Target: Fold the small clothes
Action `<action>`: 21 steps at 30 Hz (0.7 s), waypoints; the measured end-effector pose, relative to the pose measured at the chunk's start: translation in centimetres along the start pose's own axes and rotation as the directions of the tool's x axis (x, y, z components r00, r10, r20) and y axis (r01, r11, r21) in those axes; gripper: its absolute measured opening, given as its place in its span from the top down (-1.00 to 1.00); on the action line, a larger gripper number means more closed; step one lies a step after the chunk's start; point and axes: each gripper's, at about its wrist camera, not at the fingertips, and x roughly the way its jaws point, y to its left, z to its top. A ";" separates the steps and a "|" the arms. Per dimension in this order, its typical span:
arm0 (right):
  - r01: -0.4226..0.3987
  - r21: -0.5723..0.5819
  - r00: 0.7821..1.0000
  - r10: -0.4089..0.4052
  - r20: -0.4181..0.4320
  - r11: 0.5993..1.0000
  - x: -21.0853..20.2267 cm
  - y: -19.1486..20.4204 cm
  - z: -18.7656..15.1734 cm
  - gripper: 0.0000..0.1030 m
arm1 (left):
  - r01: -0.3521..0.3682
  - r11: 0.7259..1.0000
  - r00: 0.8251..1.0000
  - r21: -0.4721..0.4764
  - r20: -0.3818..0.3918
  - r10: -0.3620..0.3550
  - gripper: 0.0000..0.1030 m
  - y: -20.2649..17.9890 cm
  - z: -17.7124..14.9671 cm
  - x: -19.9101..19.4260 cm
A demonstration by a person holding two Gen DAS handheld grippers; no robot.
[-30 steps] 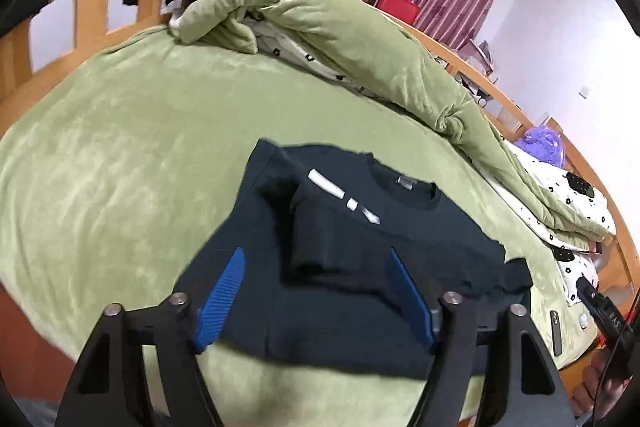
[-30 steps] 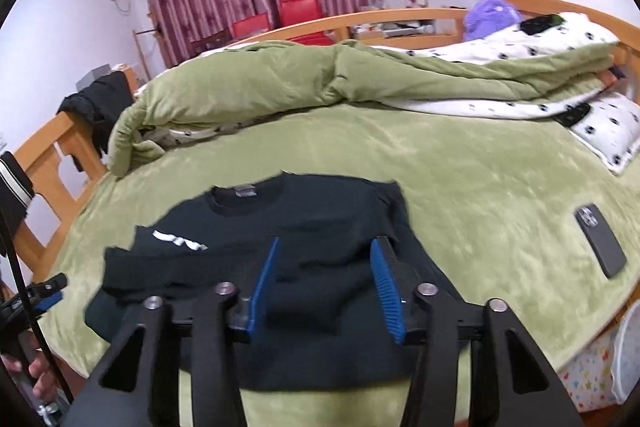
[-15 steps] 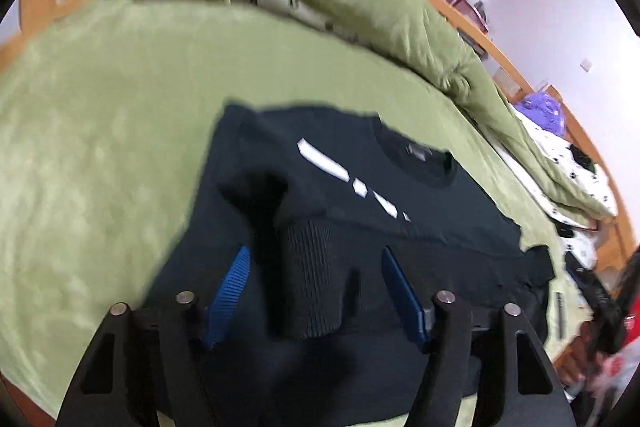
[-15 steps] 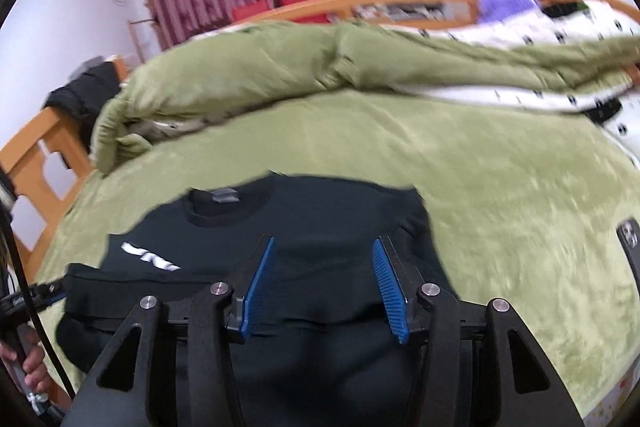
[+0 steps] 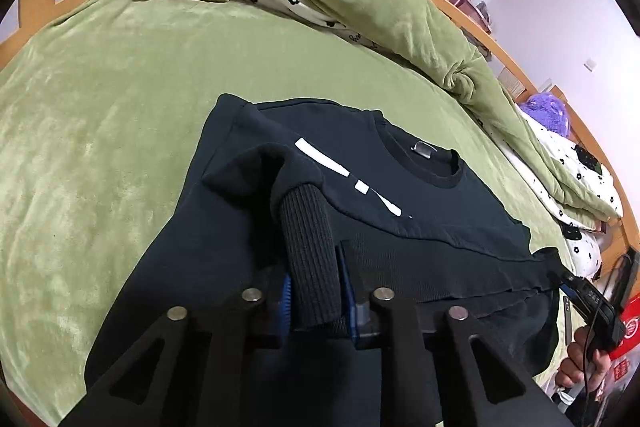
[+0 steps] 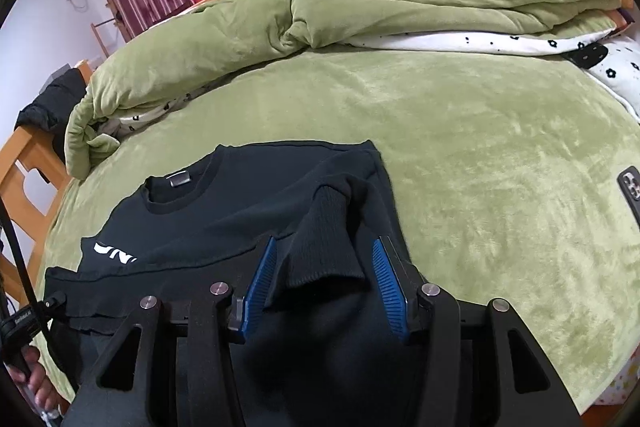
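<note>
Black sweatshirt (image 5: 420, 227) lies front-up on the green bed cover (image 5: 100, 107), collar away from the person, both sleeves already crossed in over the chest.

L side: left claw (image 5: 316, 291) is closing, w/ the ribbed left cuff (image 5: 308, 247) pinched between the blue pads; pads look pressed on the knit. Cuff stands up off the body as a tube.

R side: right claw (image 6: 326, 287) stands released, jaws apart, the right cuff (image 6: 326, 239) lying between them, pads not pressing on it.

Handling, by judgement: light, soft, limp fleece; no stiffness, will sag and drag wherever unsupported. Ribbed cuff is thicker and grippier than the body cloth, so a fair hold point. Fleece cover likely clings, so lift rather than slide. Take both layers at a fold edge, else the top layer peels off.
</note>
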 end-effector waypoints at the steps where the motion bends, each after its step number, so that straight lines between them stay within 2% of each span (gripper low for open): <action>1: -0.002 -0.003 1.000 0.002 -0.020 1.000 0.8 0.3 0.2 0.08 | 0.009 1.000 1.000 -0.001 0.005 -0.009 0.76 0.1 0.1 -0.1; 2: 0.001 -0.009 0.999 -0.002 -0.034 1.000 1.3 0.6 0.3 0.32 | 0.020 1.000 1.000 -0.002 0.012 -0.020 0.81 0.1 0.1 -0.2; 3: 0.010 -0.023 0.999 -0.011 -0.041 1.000 1.9 1.0 0.5 0.84 | 0.037 0.999 0.999 0.000 0.029 -0.037 0.86 0.1 0.2 -0.5; 6: 0.005 -0.048 1.000 -0.006 -0.014 0.999 2.0 2.1 0.9 0.86 | 0.084 0.996 0.993 -0.018 0.084 -0.083 0.87 0.1 1.2 -1.6; 8: -0.064 -0.028 0.998 0.064 0.022 0.998 0.8 2.7 1.8 0.87 | 0.107 0.993 0.989 -0.042 0.108 -0.102 0.88 0.1 2.3 -1.9; 13: -0.197 0.039 0.979 0.195 0.064 0.980 -0.4 3.3 4.9 0.87 | 0.089 0.994 0.987 -0.064 0.142 -0.079 0.88 -0.4 5.9 -1.9; 15: -0.217 0.067 0.976 0.213 0.054 0.974 0.4 3.3 6.2 0.87 | 0.079 0.994 0.988 -0.070 0.136 -0.069 0.88 -0.4 7.3 -1.3; 19: -0.200 0.114 0.980 0.201 0.006 0.973 3.6 3.5 8.3 0.87 | 0.067 0.994 0.995 -0.092 0.076 -0.060 0.85 -0.4 9.4 1.1; 20: -0.199 0.126 0.980 0.201 -0.001 0.972 4.2 3.4 8.4 0.79 | 0.064 0.992 0.997 -0.105 0.045 -0.059 0.85 -0.1 9.7 2.0; 21: -0.208 0.143 0.978 0.210 -0.004 0.968 4.9 3.2 8.5 0.59 | 0.063 0.991 0.998 -0.117 0.029 -0.060 0.80 0.1 9.8 2.5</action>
